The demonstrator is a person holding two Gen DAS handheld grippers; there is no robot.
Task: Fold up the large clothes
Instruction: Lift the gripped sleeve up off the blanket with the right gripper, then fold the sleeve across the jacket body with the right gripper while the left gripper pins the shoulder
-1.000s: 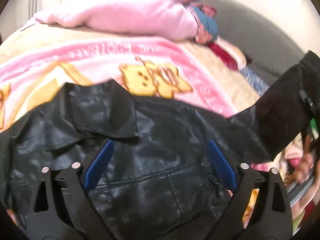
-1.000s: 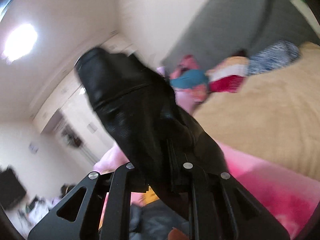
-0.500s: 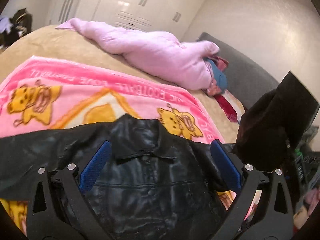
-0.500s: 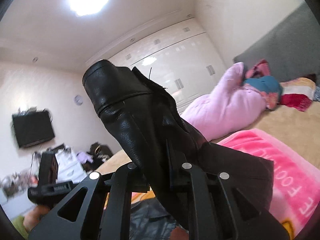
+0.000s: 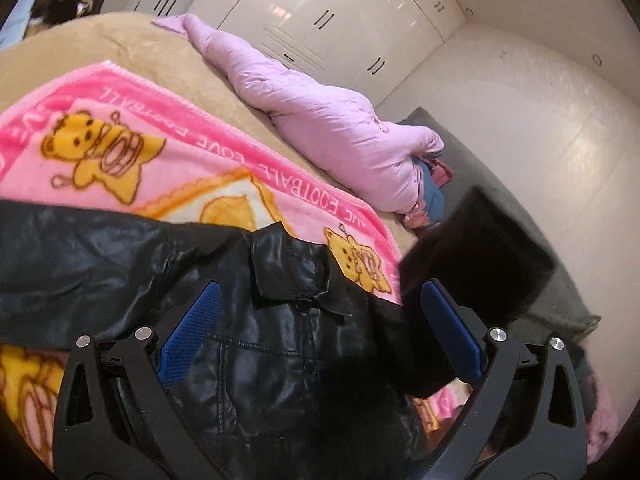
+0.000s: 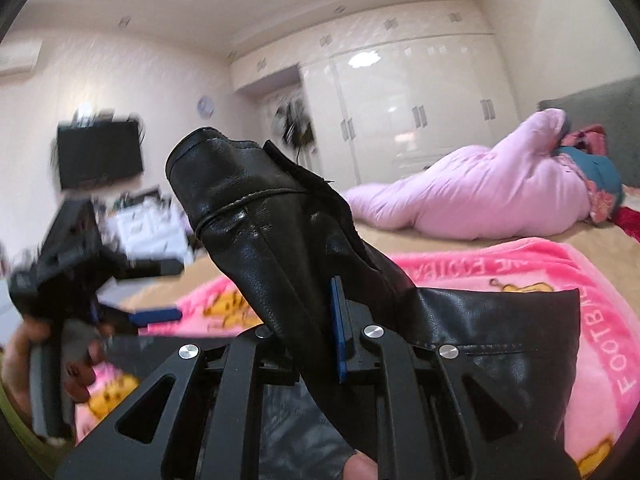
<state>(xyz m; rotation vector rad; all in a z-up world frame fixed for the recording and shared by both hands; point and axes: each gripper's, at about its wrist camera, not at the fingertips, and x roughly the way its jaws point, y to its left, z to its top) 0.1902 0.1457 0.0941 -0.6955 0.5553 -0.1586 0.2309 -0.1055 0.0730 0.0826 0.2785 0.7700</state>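
Jacket (image 5: 280,360) glossy black leather; right tongs (image 6: 316,336) clench its sleeve (image 6: 256,208); left tongs (image 5: 320,336) spread.

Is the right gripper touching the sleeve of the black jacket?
Touching. The right wrist view shows the right gripper shut on the sleeve, with leather pressed against its blue pad and no gap.

the bed (image 5: 132,44), tan-covered, carries a pink cartoon blanket (image 5: 168,152) spread just ahead of the left gripper's (image 5: 316,332) fingers, a lilac quilt (image 5: 332,128) bundled well beyond it, and pillows (image 6: 600,176) past that.
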